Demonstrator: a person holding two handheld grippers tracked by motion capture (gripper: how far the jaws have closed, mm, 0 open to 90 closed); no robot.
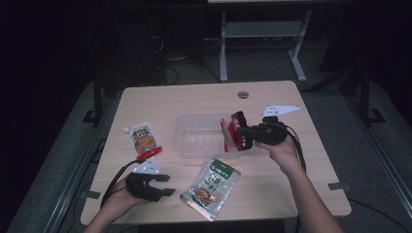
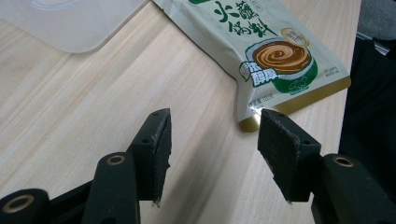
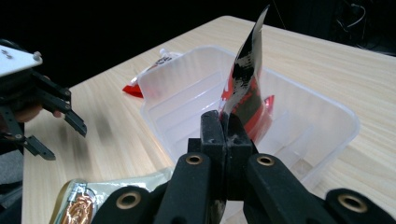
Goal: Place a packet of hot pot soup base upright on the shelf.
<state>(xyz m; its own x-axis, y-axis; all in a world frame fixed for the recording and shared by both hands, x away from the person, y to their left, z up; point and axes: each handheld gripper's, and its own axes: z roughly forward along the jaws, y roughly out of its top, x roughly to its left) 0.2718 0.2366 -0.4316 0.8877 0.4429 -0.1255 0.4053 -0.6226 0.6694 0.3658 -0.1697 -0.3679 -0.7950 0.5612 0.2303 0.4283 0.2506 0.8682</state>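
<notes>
1. Over the clear plastic tub (image 1: 201,136), the right gripper (image 3: 225,122) has its jaws clamped on the red sauce packet (image 3: 245,79): placing step.
2. Next, by my read: lower and release.
3. Left gripper (image 2: 212,135) rests on the bench (image 1: 272,97), jaws apart and empty, beside the green pouch (image 2: 261,46).

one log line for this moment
right gripper: shut on red packet above clear bin | left gripper: open, near green packet

We seem to be in a lab or test room: a plain pale wooden surface (image 1: 170,102) stands on grey carpet, cables (image 1: 184,73) trail across the floor, and a white-framed desk base (image 1: 262,29) sits behind in darkness.
</notes>
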